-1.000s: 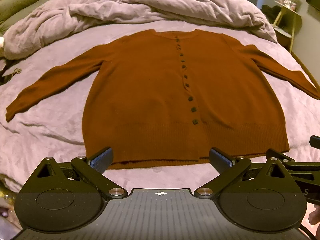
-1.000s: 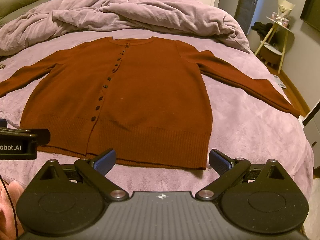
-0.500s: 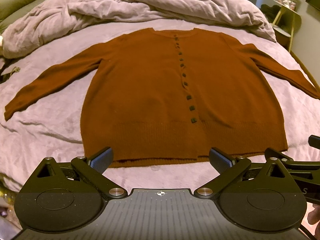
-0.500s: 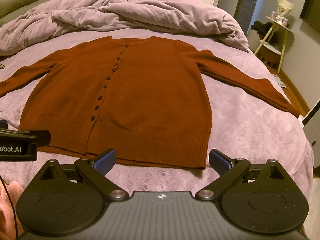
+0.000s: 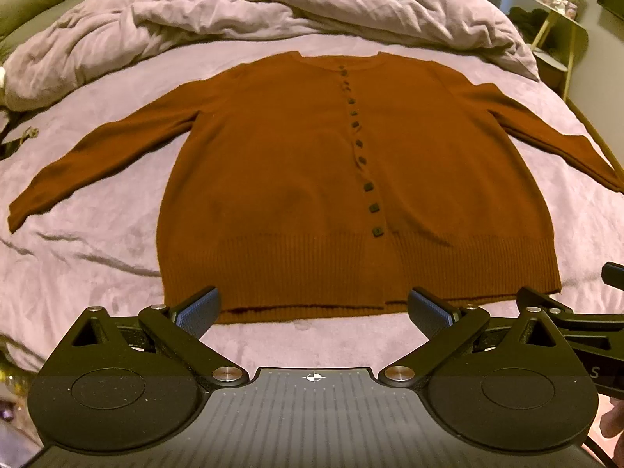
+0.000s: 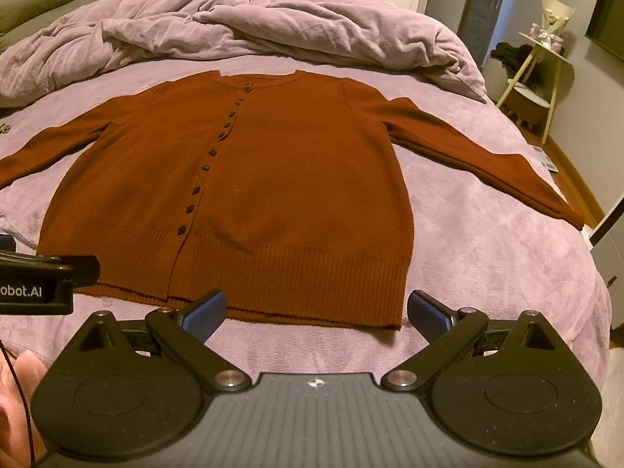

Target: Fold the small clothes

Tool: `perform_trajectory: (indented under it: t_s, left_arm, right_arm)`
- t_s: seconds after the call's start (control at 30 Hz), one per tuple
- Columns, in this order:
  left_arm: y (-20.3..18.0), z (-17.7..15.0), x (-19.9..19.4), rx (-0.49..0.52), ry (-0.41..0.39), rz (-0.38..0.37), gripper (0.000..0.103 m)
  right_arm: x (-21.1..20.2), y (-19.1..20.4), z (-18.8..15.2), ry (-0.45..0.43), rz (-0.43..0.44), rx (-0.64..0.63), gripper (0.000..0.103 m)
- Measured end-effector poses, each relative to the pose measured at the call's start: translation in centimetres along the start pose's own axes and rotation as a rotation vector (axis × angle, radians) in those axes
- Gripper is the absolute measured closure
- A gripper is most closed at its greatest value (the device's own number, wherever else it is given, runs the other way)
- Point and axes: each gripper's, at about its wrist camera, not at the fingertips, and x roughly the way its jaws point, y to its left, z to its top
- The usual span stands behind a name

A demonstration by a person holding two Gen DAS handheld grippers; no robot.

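The cardigan lies flat and face up on the bed, buttoned, collar toward the heaped duvet at the far end and ribbed hem nearest both tools, so its long axis runs straight away from them. Its left sleeve stretches out and down to the left, the cuff well apart from the body and lying on bare bedding. The left hand-held gripper hovers just short of the hem with its fingers spread wide and nothing between them; the left finger sits near the hem's left corner, the right finger just right of the button line. The right hand-held gripper hangs beside it, likewise spread and empty, facing the right half of the hem, its right finger near the hem's right corner. The right sleeve slants away toward the bed's right edge. Judging from this layout, each sleeve falls to the tool on its own side: the left one is nearer the left cuff, the right one nearer the right, and either must travel outward and forward to reach its sleeve before folding it across the body.
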Motion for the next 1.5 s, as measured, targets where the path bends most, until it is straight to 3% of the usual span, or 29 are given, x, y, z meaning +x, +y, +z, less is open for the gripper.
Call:
perform_trajectory:
  t_s: [1.5]
  left_arm:
    - [0.19, 0.4, 0.54, -0.014, 0.037, -0.004, 0.0]
  right_arm:
    - [0.33, -0.25, 0.12, 0.017, 0.007, 0.009, 0.004]
